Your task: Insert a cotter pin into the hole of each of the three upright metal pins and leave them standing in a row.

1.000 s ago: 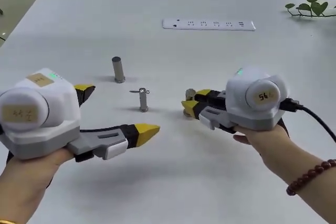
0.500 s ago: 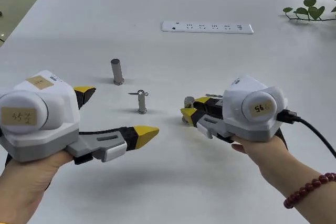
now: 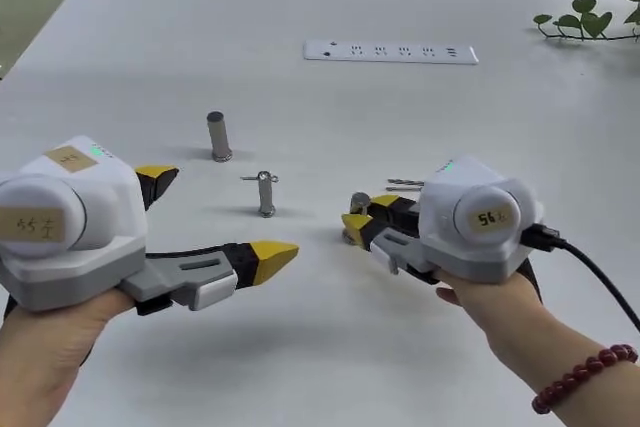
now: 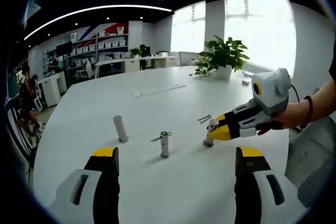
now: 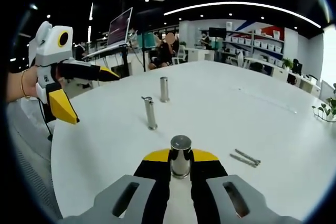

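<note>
Surface: a white table [image 3: 330, 347] in an open office is carrying the work. A power strip [image 3: 390, 51] and a plant [image 3: 590, 12] are sitting at its far side.
Done: the middle metal pin [image 3: 266, 199] is standing upright with the inserted cotter pin [image 3: 257, 178] poking through its hole.
Left to do: the far metal pin [image 3: 217, 136] is standing bare. The near metal pin [image 3: 360, 203] is showing no cotter pin either.
Progress: I'm reading this as one of three done, two insertions remaining.
Right gripper [image 3: 355, 219]: it is pinching the near metal pin, jaws pressed on its shaft. The pin is upright and looks to be resting on the table.
Left gripper [image 3: 220, 213]: it is hovering with jaws spread wide and carrying nothing, near the middle metal pin.
Count, metal pins: three, standing in a slanting row.
Count, cotter pins: three, one inserted and two loose cotter pins [image 3: 405, 185] lying just beside the right gripper.
Count, grippers: two.
</note>
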{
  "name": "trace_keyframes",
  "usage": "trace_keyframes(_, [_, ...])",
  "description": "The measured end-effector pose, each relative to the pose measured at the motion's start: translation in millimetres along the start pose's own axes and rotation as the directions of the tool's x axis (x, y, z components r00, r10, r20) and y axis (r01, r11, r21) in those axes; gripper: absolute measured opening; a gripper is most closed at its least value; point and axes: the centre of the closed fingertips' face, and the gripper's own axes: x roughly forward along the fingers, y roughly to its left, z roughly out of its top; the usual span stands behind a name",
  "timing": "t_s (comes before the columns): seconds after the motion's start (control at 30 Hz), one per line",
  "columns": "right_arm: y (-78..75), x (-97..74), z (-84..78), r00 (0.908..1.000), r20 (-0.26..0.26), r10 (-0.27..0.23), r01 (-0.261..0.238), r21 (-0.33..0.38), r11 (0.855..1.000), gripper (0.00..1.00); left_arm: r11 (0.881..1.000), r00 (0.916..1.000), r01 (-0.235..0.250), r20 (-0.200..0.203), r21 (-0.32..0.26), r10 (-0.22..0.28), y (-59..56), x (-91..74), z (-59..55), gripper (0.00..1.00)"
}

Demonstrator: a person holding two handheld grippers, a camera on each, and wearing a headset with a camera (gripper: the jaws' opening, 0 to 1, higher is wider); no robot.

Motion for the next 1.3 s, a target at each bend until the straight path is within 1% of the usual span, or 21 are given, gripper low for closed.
trace_keyframes(0.1, [-0.4,0.0,0.0,0.9999,0.004,-0.01,0.01,0.011,1.0,0.08,1.0,1.0,0.001,0.0,-0.001,-0.001,-0.7,-0.1,-0.1,0.91])
trace_keyframes(0.27, [-0.9,0.9,0.9,1.0,0.004,-0.007,0.006,0.053,0.999,0.09,1.0,1.0,0.003,0.0,-0.002,-0.003,-1.3,-0.1,0.3,0.91])
trace_keyframes(0.33, [-1.1,0.6,2.5,0.9999,0.01,-0.003,0.003,0.062,0.998,0.11,1.0,1.0,0.002,-0.001,-0.002,-0.002,-1.2,-0.1,0.1,0.91])
trace_keyframes(0.4, [-0.5,-0.4,5.3,0.9998,0.02,0.008,-0.009,0.074,0.997,0.15,1.0,1.0,0.002,-0.003,-0.001,-0.002,-1.1,-0.2,-0.1,0.91])
trace_keyframes(0.53, [-0.6,-5.3,6.9,0.9995,0.013,0.027,-0.028,0.078,0.997,0.19,1.0,1.0,0.0,0.0,-0.003,0.0,-0.7,-0.3,0.8,0.91])
trace_keyframes(0.67, [-2.9,-13.1,10.9,0.9979,0.016,0.062,-0.063,0.068,0.996,0.22,1.0,1.0,-0.003,0.005,-0.007,0.003,-0.4,-0.3,1.7,0.91])
trace_keyframes(0.77, [-5.7,-19.0,12.1,0.9958,0.003,0.091,-0.091,0.062,0.994,0.25,1.0,1.0,-0.004,0.004,-0.007,0.004,-0.5,-0.2,1.7,0.91])
trace_keyframes(0.83, [-7.8,-24.0,14.8,0.9938,0.002,0.111,-0.111,0.049,0.993,0.26,1.0,1.0,-0.004,0.004,-0.007,0.004,-0.8,-0.3,1.6,0.91])
trace_keyframes(0.93, [-8.7,-30.1,18.4,0.9898,-0.012,0.142,-0.141,0.04,0.989,0.27,1.0,1.0,-0.004,0.003,-0.009,0.004,-0.5,-0.3,1.4,0.91])
trace_keyframes(1.03, [-14.4,-34.2,16.2,0.9841,-0.035,0.174,-0.173,0.026,0.985,0.27,1.0,1.0,-0.007,0.002,-0.01,0.007,0.5,-0.3,0.8,0.91])
trace_keyframes(1.1, [-18.5,-35.9,15.6,0.9817,-0.056,0.182,-0.182,0.002,0.983,0.27,1.0,1.0,-0.007,0.004,-0.01,0.007,0.8,-0.3,1.0,0.91])
trace_keyframes(1.27, [-31.2,-35.0,12.9,0.9788,-0.094,0.182,-0.184,-0.012,0.983,0.27,1.0,0.9999,-0.006,0.011,-0.012,0.006,0.6,-0.5,2.0,0.9])
trace_keyframes(1.3, [-33.5,-34.4,10.5,0.9767,-0.109,0.185,-0.188,-0.017,0.982,0.27,1.0,0.9999,-0.007,0.014,-0.008,0.007,0.6,-0.6,2.6,0.9])
